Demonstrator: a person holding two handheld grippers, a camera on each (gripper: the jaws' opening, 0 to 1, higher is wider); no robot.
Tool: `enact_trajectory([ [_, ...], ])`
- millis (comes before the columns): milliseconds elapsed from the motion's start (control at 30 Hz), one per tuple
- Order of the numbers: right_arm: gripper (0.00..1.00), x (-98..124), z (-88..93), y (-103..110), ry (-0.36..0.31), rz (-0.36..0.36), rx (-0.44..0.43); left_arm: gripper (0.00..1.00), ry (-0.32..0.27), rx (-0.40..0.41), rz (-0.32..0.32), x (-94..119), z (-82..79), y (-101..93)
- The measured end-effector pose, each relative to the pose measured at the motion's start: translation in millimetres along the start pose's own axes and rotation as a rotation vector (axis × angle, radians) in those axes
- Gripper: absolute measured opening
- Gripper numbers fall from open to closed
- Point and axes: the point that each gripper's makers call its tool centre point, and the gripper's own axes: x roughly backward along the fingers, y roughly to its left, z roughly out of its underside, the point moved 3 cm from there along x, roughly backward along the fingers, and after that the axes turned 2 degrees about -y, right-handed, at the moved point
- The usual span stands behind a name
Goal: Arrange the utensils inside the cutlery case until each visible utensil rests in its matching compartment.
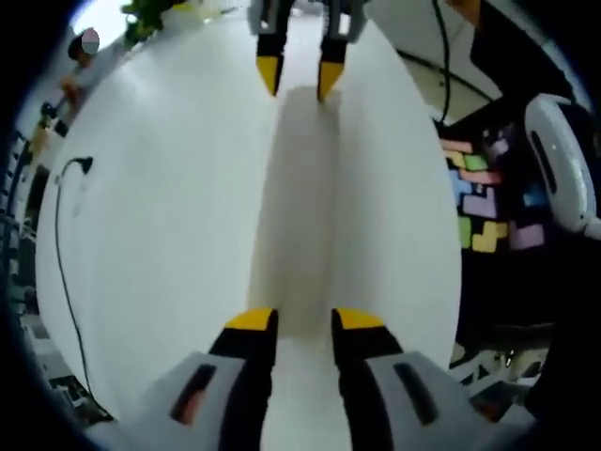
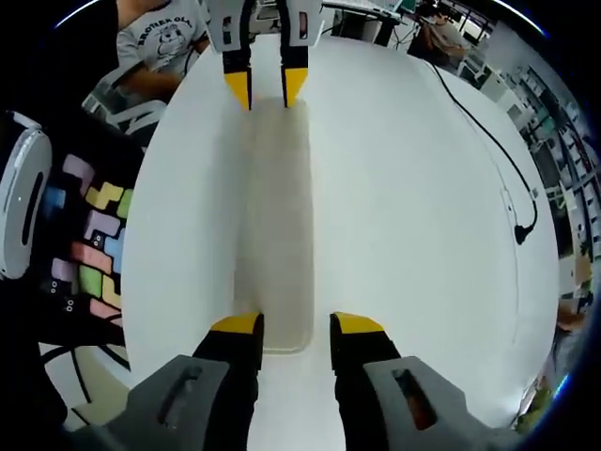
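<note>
**Long pale case lies between two grippers**

Left gripper view: the left gripper (image 1: 304,319) is spread wide with nothing in it. The cutlery case (image 1: 302,216) lies flat on the white counter (image 1: 169,235).

Right gripper view: the right gripper (image 2: 296,324) is spread too, its left tip at the case's near end. The case looks light, stiff and smooth, so pinch its thin rim

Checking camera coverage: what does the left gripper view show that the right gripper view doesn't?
Left gripper view: the right gripper facing the camera from the far end of the case, jaws apart.
Right gripper view: the left gripper at the far end, jaws apart, and a person in a grey printed shirt behind it.
Both: the long pale case on the white table, a black cable, the coloured block mat.
</note>
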Motion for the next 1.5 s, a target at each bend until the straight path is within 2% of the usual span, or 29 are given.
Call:
enact_trajectory([
  [133, 0.32, 6, -4.8, -1, -0.028, 0.007, 0.022, 0.31, -0.038, 0.023, 0.013, 7, 0.8, 0.7],
  [300, 0.38, 13, -11.6, 7, -0.068, -0.008, 0.009, 0.45, -0.096, -0.018, 0.029, 9, -10.8, -5.4],
  [500, 0.45, 3, -17.6, 24, -0.07, -0.05, 0.042, 0.52, -0.071, -0.042, 0.028, -6, -16.4, -11.6],
  [567, 0.45, -2, -17.2, 25, -0.067, -0.056, 0.046, 0.51, -0.068, -0.05, 0.003, -6, -17.2, -9.1],
  [733, 0.45, -8, -15.6, 24, -0.056, -0.049, 0.064, 0.5, -0.072, -0.063, -0.013, -8, -18.5, -8.5],
  [833, 0.44, -10, -16.8, 21, -0.057, -0.03, 0.074, 0.51, -0.046, -0.082, -0.066, -8, -16.6, -0.3],
  [900, 0.44, -12, -14.3, 20, -0.037, -0.028, 0.077, 0.51, -0.04, -0.071, -0.056, -9, -15.9, 1.7],
  [1233, 0.41, -22, -8.3, 16, -0.027, -0.05, 0.058, 0.5, -0.023, -0.03, -0.032, -26, -11.6, 11.0],
  [1433, 0.41, -24, -7.2, 16, -0.046, -0.063, 0.052, 0.46, 0.002, 0.001, -0.027, -36, -5.6, 11.6],
  [1500, 0.42, -26, -6.3, 16, -0.051, -0.073, 0.048, 0.46, -0.017, 0.001, -0.016, -34, -7.6, 11.3],
])
